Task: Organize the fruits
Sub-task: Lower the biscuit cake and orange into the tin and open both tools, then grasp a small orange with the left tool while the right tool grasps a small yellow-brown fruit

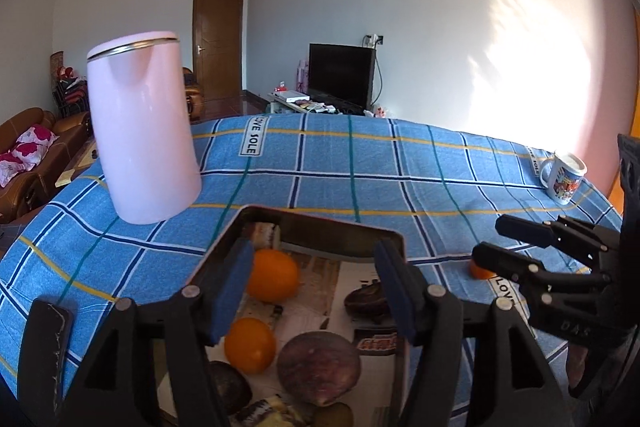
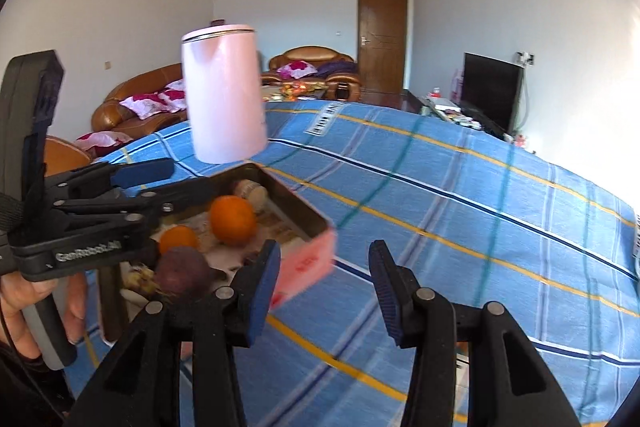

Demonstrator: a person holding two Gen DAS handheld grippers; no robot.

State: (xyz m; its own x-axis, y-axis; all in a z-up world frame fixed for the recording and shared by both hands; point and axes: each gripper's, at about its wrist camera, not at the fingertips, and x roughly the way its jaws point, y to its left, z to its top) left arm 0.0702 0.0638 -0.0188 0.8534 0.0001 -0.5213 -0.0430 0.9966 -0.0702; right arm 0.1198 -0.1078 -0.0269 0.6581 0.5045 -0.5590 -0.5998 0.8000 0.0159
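The small orange [image 1: 478, 270] on the tablecloth is mostly hidden behind the right gripper [image 1: 486, 240]. The tin's [image 2: 308, 261] pink wall print is motion-blurred. The tin's near end is cut off in the left wrist view.

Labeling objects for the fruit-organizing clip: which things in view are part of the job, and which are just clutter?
Job:
- tin tray
- two oranges in it
- purple fruits in it
- orange left on the tablecloth

Clutter:
- pink kettle
- mug
- TV
- sofa
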